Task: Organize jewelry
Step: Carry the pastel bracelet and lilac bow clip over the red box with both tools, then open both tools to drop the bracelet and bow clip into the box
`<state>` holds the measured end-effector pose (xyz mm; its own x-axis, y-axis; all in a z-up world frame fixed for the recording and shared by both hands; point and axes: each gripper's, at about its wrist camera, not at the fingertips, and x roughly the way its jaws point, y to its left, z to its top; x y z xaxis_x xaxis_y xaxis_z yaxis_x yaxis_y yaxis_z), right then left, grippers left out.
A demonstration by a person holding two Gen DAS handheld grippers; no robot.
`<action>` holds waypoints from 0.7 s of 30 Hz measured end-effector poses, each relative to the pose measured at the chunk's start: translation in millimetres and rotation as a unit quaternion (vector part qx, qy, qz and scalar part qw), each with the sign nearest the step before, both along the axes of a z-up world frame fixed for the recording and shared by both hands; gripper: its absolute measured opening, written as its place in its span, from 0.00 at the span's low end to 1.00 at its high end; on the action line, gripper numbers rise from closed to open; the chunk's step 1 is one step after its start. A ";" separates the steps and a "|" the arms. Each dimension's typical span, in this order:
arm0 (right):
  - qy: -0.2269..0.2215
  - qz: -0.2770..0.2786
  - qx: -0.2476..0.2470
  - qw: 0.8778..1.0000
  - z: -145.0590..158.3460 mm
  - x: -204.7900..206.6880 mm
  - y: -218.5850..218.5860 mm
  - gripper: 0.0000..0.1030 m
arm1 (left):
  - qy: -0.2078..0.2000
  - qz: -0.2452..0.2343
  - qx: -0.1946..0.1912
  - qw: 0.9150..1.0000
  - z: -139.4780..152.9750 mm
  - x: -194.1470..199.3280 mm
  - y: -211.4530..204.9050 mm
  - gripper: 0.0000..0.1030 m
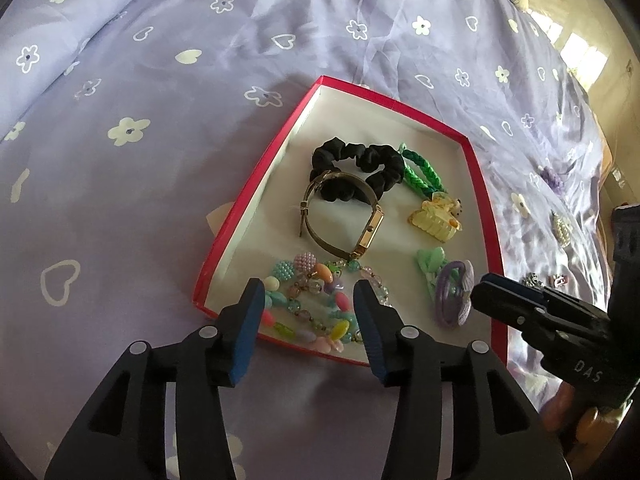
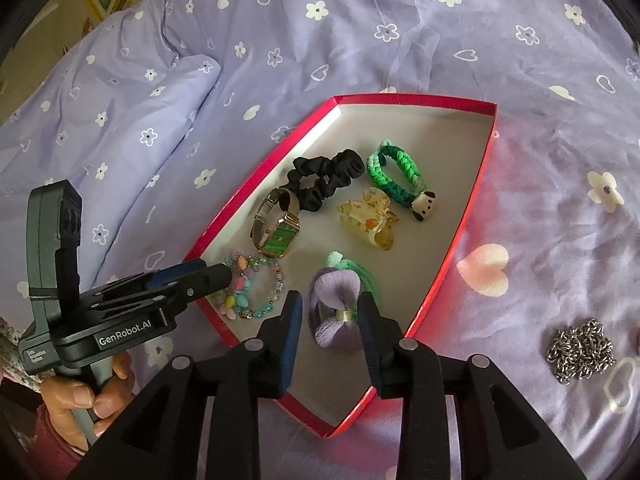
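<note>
A red box (image 1: 484, 184) (image 2: 476, 196) with a white inside lies on the bed. It holds a black scrunchie (image 1: 360, 168) (image 2: 324, 176), a gold watch (image 1: 368, 232) (image 2: 278, 228), a green braided band (image 1: 422, 174) (image 2: 394, 178), a yellow claw clip (image 1: 434, 218) (image 2: 368, 220), a pastel bead bracelet (image 1: 316, 300) (image 2: 252, 288) and a purple bow hair tie (image 1: 452, 292) (image 2: 338, 312). My left gripper (image 1: 308, 308) is open just above the bracelet. My right gripper (image 2: 330, 316) is open with its fingers either side of the purple bow.
The bed is covered by a lilac sheet with white flowers and hearts (image 1: 160, 160). A silver chain (image 2: 580, 350) lies on the sheet right of the box. Small pearl and purple pieces (image 1: 560, 226) lie beyond the box's right side. A pillow (image 2: 120, 120) lies at the left.
</note>
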<state>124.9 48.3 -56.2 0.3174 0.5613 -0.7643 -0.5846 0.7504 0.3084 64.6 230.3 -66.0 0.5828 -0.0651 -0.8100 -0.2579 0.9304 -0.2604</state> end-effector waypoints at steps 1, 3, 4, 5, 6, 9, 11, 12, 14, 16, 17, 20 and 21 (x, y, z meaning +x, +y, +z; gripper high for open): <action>-0.002 -0.001 0.002 1.000 2.0 -1.0 -1.2 0.33 | 0.000 0.000 0.001 1.000 1.2 -1.2 -0.3 0.44; -0.004 -0.002 0.005 1.000 4.4 -2.9 -3.6 0.35 | 0.000 0.000 0.002 1.000 3.4 -3.4 -0.5 0.45; -0.005 -0.002 0.007 1.000 6.1 -3.8 -5.6 0.35 | -0.002 0.000 0.002 1.000 5.3 -4.8 -0.9 0.45; -0.006 -0.004 0.010 1.000 8.2 -5.1 -8.6 0.35 | -0.003 0.000 0.003 1.000 6.8 -5.5 -1.4 0.45; -0.007 -0.006 0.013 1.000 10.4 -6.7 -12.2 0.35 | -0.006 -0.001 0.004 1.000 9.8 -7.0 -2.8 0.45; -0.011 -0.013 0.019 1.000 15.2 -10.9 -24.0 0.37 | -0.014 -0.005 0.005 1.000 18.1 -9.7 -9.2 0.48; -0.014 -0.020 0.022 0.999 17.4 -13.0 -34.2 0.39 | -0.019 -0.010 0.006 1.000 23.1 -10.6 -15.0 0.48; -0.015 -0.023 0.022 0.999 18.3 -13.5 -37.9 0.39 | -0.022 -0.014 0.006 1.000 25.8 -10.9 -18.5 0.49; -0.016 -0.033 0.025 0.999 20.6 -15.2 -51.4 0.39 | -0.028 -0.023 0.006 0.999 31.4 -10.9 -27.9 0.49; -0.018 -0.044 0.026 0.999 23.2 -17.3 -64.0 0.39 | -0.032 -0.033 0.005 0.999 36.2 -10.6 -37.9 0.50; -0.020 -0.049 0.027 0.998 24.5 -18.3 -70.7 0.39 | -0.034 -0.038 0.005 0.999 38.2 -10.7 -43.2 0.52; -0.024 -0.066 0.028 0.997 28.0 -21.0 -92.4 0.40 | -0.039 -0.055 0.006 0.998 43.1 -10.1 -58.8 0.54; -0.026 -0.073 0.028 0.997 28.9 -21.9 -100.3 0.41 | -0.041 -0.063 0.006 0.997 44.9 -9.5 -65.7 0.55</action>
<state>103.0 -52.0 -27.3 0.4371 0.5478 -0.7134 -0.4871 0.8109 0.3243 55.2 164.6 -21.1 0.6348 -0.1323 -0.7613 -0.1176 0.9572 -0.2645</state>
